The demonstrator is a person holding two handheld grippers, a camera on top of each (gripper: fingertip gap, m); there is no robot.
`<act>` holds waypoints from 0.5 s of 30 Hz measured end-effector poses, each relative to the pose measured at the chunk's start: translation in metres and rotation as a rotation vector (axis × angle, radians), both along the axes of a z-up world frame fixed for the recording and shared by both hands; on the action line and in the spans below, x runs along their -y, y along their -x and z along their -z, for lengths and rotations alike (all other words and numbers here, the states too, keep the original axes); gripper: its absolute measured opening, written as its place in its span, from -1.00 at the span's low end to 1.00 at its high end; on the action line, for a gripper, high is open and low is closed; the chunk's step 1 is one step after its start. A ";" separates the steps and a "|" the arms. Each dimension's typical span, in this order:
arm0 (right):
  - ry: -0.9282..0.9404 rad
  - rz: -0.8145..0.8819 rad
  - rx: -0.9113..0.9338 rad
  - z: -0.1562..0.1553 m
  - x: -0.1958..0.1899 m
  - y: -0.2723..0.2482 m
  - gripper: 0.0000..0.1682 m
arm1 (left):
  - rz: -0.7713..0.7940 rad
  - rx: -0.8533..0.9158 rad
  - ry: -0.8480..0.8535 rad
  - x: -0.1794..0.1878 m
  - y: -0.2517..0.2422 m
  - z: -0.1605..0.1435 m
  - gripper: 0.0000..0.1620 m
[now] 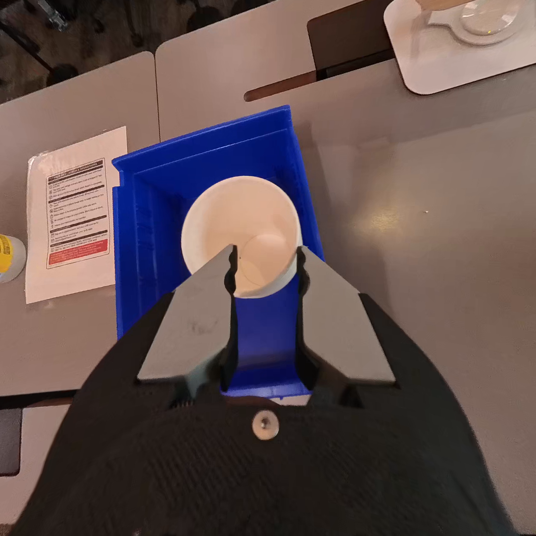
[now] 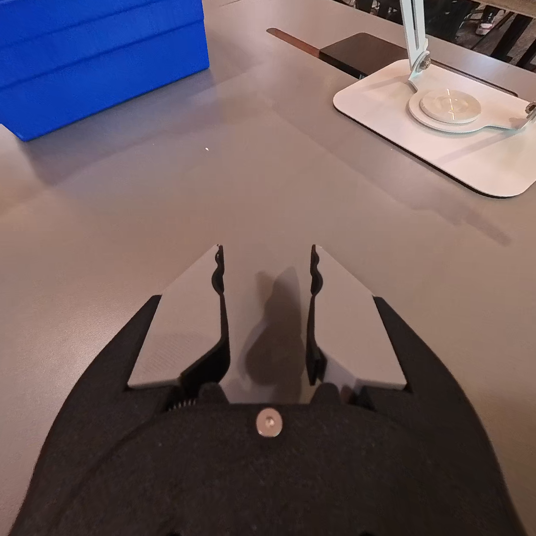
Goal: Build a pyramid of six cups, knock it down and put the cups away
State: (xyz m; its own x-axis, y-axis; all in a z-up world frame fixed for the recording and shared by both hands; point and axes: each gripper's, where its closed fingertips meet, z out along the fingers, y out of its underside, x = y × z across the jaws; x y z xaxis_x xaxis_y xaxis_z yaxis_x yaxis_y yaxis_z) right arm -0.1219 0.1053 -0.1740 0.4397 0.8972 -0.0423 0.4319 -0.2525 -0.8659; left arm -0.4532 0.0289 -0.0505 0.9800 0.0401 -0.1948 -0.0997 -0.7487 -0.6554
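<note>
A white cup (image 1: 232, 220), with the rims of other cups nested around it, leans inside the blue bin (image 1: 203, 162), its mouth facing up toward me. My left gripper (image 1: 266, 248) hovers over the bin, jaws apart. Its left fingertip (image 1: 229, 255) overlaps the cup's mouth and its right fingertip (image 1: 304, 258) sits by the cup's right wall; nothing is clamped between them. My right gripper (image 2: 266, 246) is open and empty, low over the bare grey table (image 2: 261, 188), to the right of the bin's outer wall (image 2: 101, 63).
A white stand base (image 2: 435, 130) with an upright arm is at the far right, also in the left wrist view (image 1: 464, 52). A printed sheet (image 1: 75, 214) and a yellow-labelled bottle (image 1: 8, 255) lie left of the bin. A dark slot (image 1: 278, 87) cuts the table behind it. The gap from one gripper's tips to the other's is roughly 35 centimeters.
</note>
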 end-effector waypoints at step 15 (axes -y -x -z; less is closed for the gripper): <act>0.009 -0.006 0.006 0.001 0.001 0.001 -0.32 | 0.023 0.056 0.019 -0.004 -0.008 0.001 -0.99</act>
